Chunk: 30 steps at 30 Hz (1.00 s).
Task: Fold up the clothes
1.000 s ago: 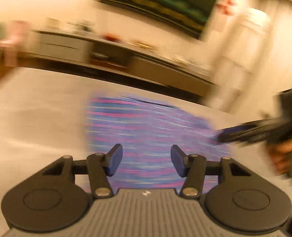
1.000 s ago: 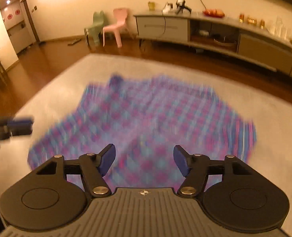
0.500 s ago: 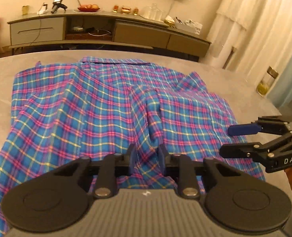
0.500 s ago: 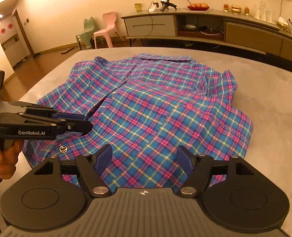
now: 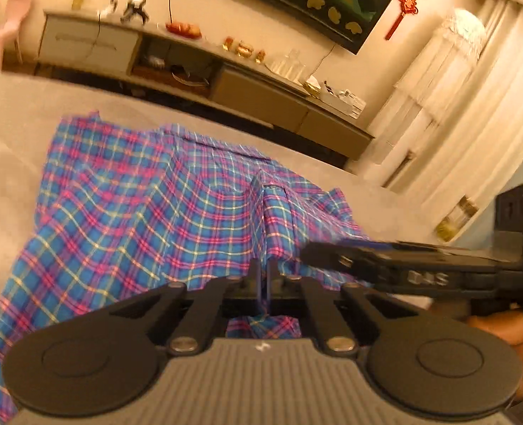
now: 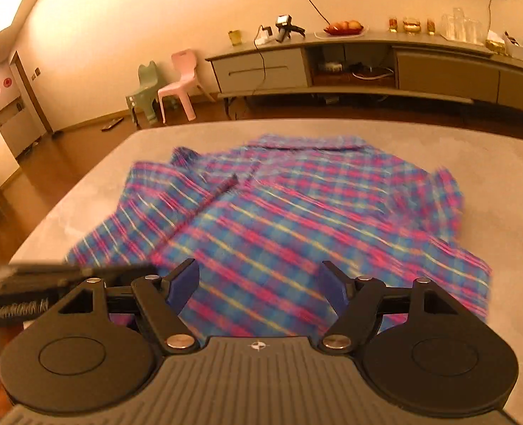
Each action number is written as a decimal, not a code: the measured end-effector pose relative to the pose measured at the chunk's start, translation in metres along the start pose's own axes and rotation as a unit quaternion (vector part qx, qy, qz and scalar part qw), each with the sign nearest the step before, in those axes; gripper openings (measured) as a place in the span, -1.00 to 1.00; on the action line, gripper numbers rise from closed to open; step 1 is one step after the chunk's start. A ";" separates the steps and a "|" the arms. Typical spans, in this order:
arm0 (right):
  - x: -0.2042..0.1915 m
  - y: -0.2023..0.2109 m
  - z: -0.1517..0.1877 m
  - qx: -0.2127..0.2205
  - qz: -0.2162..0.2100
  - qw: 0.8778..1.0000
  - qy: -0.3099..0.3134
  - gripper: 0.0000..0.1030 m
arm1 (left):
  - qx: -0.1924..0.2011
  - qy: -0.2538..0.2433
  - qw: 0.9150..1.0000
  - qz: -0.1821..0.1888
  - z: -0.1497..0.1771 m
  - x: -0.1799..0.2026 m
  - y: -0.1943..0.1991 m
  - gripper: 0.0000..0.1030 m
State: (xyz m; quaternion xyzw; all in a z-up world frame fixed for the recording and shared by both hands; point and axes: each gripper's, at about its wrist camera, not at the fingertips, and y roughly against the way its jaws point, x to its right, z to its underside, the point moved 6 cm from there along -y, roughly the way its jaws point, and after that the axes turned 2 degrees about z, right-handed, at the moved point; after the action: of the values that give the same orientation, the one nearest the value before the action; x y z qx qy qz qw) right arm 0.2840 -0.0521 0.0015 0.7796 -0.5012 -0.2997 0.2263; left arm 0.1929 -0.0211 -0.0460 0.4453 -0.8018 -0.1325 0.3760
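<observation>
Since the plaid shirt is mostly just spread out on the grey table, I'd say the folding has barely started, basically every fold is left. The left gripper is pinching a ridge of fabric at the near hem, tilted. The right gripper hovers over the hem with fingers spread wide, holding nothing.

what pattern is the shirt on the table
Blue plaid shirt with pink and yellow lines, sharpest in the left wrist view.
</observation>
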 end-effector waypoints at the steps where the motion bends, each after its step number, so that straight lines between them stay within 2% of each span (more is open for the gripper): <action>1: -0.007 -0.005 -0.001 -0.001 0.005 1.000 0.003 0.48 | -0.010 0.001 1.000 0.010 0.002 -0.002 -0.003 -0.95; 4: -0.019 -0.019 0.003 -0.012 0.049 0.998 0.027 0.40 | -0.021 0.003 1.000 -0.014 0.006 -0.010 -0.010 -0.95; 5: -0.020 -0.024 0.006 -0.017 0.067 0.997 0.038 0.09 | -0.019 0.003 0.999 -0.026 0.007 -0.012 -0.011 -0.95; 7: -0.018 -0.029 0.010 -0.027 0.095 0.993 0.059 -0.30 | -0.014 0.007 0.999 -0.040 0.007 -0.015 -0.011 -0.95; 10: -0.012 -0.031 0.014 -0.030 0.107 0.992 0.061 -0.54 | -0.001 0.019 0.999 -0.040 0.004 -0.014 -0.006 -0.94; 14: -0.009 -0.030 0.010 -0.022 0.095 0.994 0.040 -0.49 | 0.008 0.023 0.999 -0.020 -0.001 -0.010 -0.002 -0.84; 16: -0.010 -0.030 0.007 -0.016 0.083 0.996 0.025 -0.37 | 0.011 0.018 1.000 -0.020 -0.004 -0.009 -0.004 -0.64; 18: -0.014 -0.033 0.005 -0.015 0.076 0.997 0.014 -0.15 | 0.006 0.012 1.000 -0.023 -0.005 -0.008 -0.011 -0.63; 22: -0.013 -0.044 0.003 -0.026 0.073 0.997 -0.001 -0.13 | -0.002 0.008 0.999 -0.035 -0.006 -0.012 -0.024 -0.69; 24: -0.011 -0.048 0.003 -0.031 0.077 0.997 -0.004 -0.13 | -0.001 0.038 0.999 -0.027 -0.006 -0.019 -0.025 -0.81; 27: -0.007 -0.051 0.004 -0.036 0.087 0.996 -0.005 -0.13 | 0.002 0.091 0.996 0.001 -0.008 -0.029 -0.021 -0.83; 30: -0.004 -0.051 0.004 -0.036 0.086 0.996 -0.013 -0.13 | 0.005 0.116 0.993 0.012 -0.010 -0.033 -0.022 -0.83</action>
State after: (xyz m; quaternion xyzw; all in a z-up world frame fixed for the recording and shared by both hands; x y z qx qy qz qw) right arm 0.3131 -0.0282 -0.0339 0.7209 -0.5583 -0.3070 0.2727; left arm 0.2239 -0.0052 -0.0674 0.4500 -0.7585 -0.0713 0.4659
